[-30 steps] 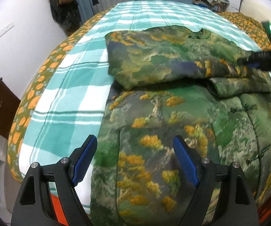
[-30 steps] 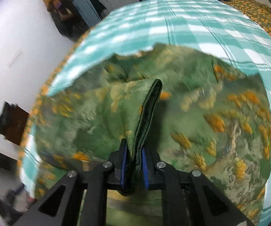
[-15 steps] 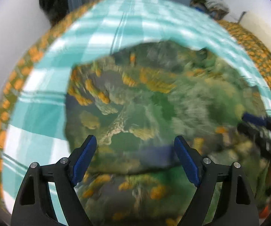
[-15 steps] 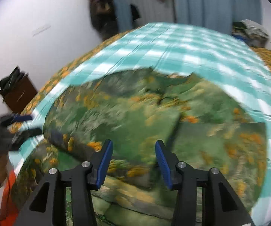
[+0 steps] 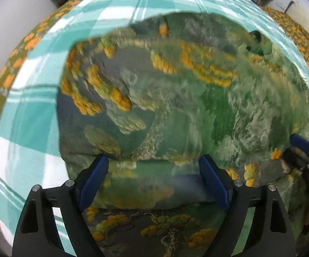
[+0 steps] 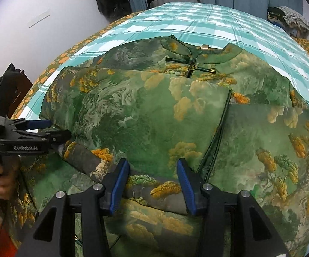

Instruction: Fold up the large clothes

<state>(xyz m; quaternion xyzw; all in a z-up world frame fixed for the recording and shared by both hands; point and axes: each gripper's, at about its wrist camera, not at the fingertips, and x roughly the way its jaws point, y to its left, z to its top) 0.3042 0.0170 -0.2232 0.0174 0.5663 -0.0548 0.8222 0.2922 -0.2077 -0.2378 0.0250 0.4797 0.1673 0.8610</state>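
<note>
Since a second ago my right gripper [image 6: 152,184] has let go of the sleeve edge, now lying folded across the jacket [image 6: 154,115] on the checked bedspread [image 6: 218,25]. Both tongs gape empty above the cloth, the left gripper [image 5: 152,182] wider. I judge the padded sleeves could spring open, or a descending jaw could drag the fold askew.

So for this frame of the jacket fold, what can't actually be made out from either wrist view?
- Left wrist view: motion blur smears the green printed jacket; its folds and seams are unreadable.
- Left wrist view: the right gripper is cut by the frame edge, so its jaws are unclear.
- Right wrist view: the jacket's hem is hidden under the right gripper.
- Right wrist view: the left gripper is side-on; fabric contact is unclear.
</note>
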